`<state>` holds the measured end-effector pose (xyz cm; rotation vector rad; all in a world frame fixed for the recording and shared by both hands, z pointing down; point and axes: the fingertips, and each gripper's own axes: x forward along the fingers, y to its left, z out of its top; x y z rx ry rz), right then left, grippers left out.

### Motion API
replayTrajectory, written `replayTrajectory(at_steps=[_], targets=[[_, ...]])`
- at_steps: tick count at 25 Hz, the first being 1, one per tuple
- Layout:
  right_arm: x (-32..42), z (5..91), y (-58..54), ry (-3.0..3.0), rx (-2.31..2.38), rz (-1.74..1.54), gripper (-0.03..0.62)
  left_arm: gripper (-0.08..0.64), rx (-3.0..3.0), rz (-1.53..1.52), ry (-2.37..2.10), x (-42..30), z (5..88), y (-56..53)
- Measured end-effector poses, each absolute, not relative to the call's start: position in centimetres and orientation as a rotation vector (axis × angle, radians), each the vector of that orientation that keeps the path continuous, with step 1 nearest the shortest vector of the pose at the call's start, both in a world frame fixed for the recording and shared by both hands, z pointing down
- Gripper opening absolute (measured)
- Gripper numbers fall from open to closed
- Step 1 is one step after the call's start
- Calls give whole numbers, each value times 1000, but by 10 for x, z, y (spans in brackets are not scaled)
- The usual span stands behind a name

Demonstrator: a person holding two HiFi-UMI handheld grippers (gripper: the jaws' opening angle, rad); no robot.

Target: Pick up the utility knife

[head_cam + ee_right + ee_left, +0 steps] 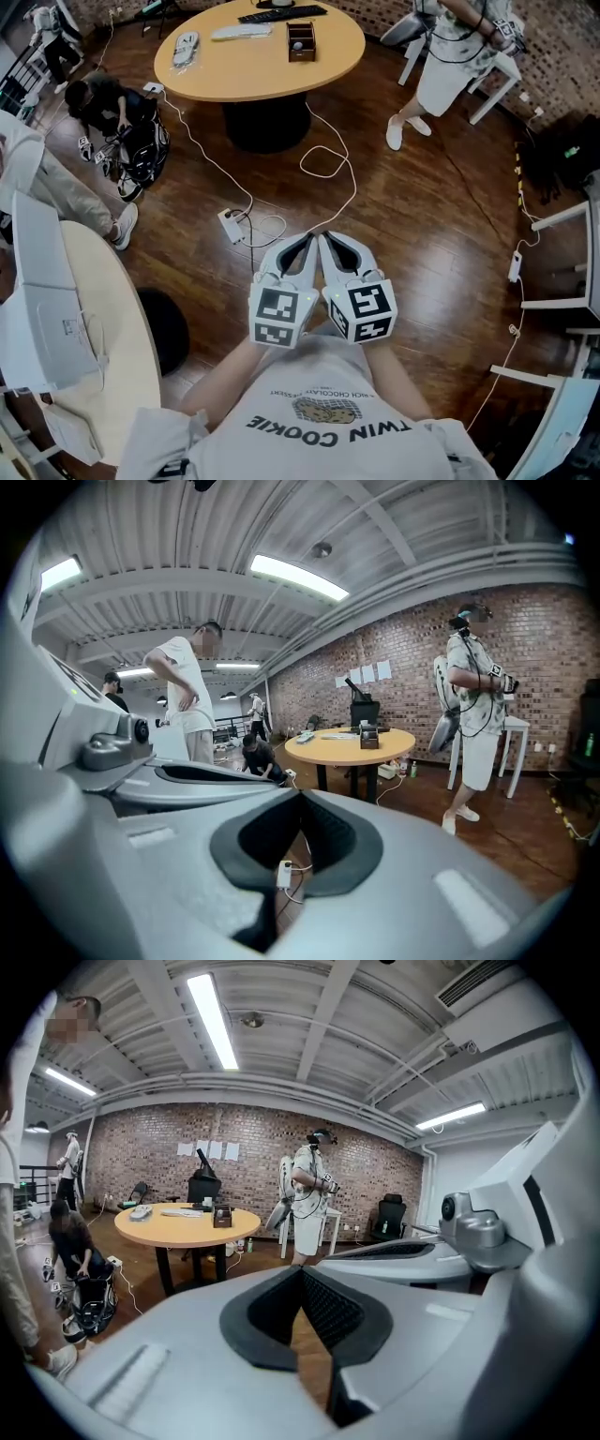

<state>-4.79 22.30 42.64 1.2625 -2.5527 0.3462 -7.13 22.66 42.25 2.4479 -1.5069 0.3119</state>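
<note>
A dark wooden floor [422, 216] fills most of the head view, with a round tan table [328, 56] well ahead of the person, at the top of the picture. Another person in white [450, 56] stands just to its right. Low in the picture the left gripper [307, 238] and right gripper [326, 238] are held side by side before the chest, nearly touching, both pointing toward the table. Each gripper view shows its dark pads meeting at the tips with nothing between them, so both are closed and empty.

On the table lie a black keyboard [281, 14], a small wooden box [301, 41] and some pale items; the utility knife cannot be made out among them, nor its long axis. If it is there, it lies ahead and slightly left, well apart from both grippers, with neither clearly nearer. A white power strip [232, 225] lies on the floor between.
</note>
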Motion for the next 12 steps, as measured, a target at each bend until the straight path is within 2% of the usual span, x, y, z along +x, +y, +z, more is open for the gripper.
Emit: replayTrajectory(at_steps=[12], targets=[[-35, 442, 148, -2569, 1244, 381, 0, 5, 2433, 346, -1513, -59, 435, 150]])
